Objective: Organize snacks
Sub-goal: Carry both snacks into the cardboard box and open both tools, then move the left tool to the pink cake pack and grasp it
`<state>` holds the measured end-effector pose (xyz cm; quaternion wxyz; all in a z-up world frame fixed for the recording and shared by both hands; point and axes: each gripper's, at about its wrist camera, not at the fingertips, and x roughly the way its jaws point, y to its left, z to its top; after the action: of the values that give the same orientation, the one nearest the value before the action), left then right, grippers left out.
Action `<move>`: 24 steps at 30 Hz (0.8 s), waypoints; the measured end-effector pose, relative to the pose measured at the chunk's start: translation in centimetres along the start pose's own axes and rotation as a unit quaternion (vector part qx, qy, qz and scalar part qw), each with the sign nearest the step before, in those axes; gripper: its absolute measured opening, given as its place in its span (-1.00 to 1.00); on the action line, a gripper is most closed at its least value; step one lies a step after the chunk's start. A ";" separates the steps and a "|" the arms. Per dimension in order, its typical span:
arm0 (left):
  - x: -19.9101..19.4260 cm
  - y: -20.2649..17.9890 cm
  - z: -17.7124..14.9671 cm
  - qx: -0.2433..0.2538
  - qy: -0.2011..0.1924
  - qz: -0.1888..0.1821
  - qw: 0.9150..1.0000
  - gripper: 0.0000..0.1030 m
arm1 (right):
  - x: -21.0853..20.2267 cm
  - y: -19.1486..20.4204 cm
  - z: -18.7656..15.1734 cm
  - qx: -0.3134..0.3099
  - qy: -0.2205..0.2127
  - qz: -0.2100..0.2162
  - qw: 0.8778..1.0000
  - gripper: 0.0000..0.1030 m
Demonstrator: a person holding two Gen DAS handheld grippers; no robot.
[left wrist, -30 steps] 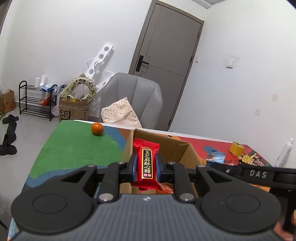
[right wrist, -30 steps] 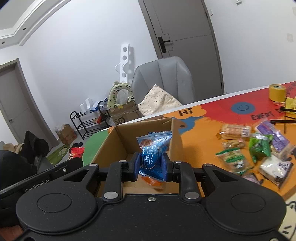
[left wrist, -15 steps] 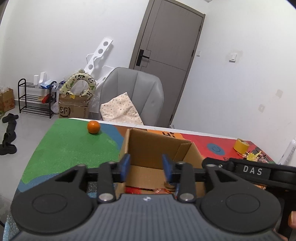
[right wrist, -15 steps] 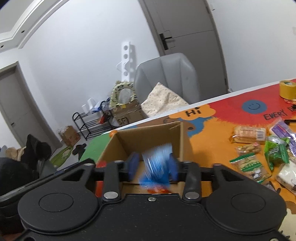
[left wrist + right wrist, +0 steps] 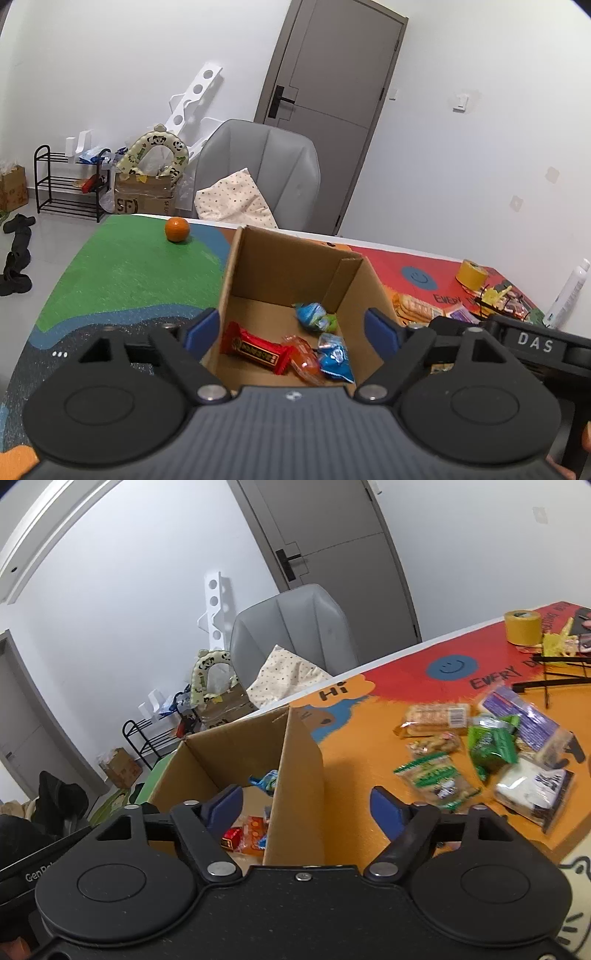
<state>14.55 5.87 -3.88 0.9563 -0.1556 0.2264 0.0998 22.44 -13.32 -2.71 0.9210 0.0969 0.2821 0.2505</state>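
An open cardboard box (image 5: 288, 266) stands on the colourful table mat. Inside lie a red candy bar (image 5: 255, 347), an orange packet (image 5: 304, 360), a blue packet (image 5: 336, 360) and a blue-green packet (image 5: 314, 317). My left gripper (image 5: 291, 332) is open and empty above the box's near edge. My right gripper (image 5: 306, 806) is open and empty, straddling the box's right wall (image 5: 295, 775). A pile of loose snack packets (image 5: 491, 753) lies on the orange mat to the right of the box.
An orange fruit (image 5: 177, 229) sits on the green part of the mat behind the box. A yellow tape roll (image 5: 522, 627) and black sticks (image 5: 550, 677) lie at the far right. A white bottle (image 5: 567, 295) stands at the right edge. A grey chair (image 5: 258, 177) is behind the table.
Both grippers opened and let go: the red candy bar and the blue packet dropped into the box. Both grippers have tilted down, and the right one shifted right over the box wall.
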 end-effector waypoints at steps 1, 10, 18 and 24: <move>-0.1 -0.3 -0.1 0.003 0.001 0.000 1.000 0.68 | -0.2 -0.3 0.0 0.003 -0.001 0.000 1.000 0.63; -0.5 -3.1 -0.8 0.030 0.004 0.005 1.000 0.82 | -2.2 -2.4 -0.4 0.014 -0.005 0.000 1.000 0.94; -0.3 -6.3 -1.7 0.052 0.014 -0.014 0.998 0.84 | -4.0 -5.1 -0.6 0.021 -0.014 -0.010 1.000 1.00; 0.2 -8.7 -2.4 0.065 0.017 -0.022 0.998 0.84 | -5.0 -7.8 -0.8 0.034 -0.016 -0.022 0.999 1.00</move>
<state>16.02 -3.01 -3.80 0.9624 -0.0995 0.2451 0.0615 21.64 -22.56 -3.51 0.9268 0.1264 0.2777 0.2189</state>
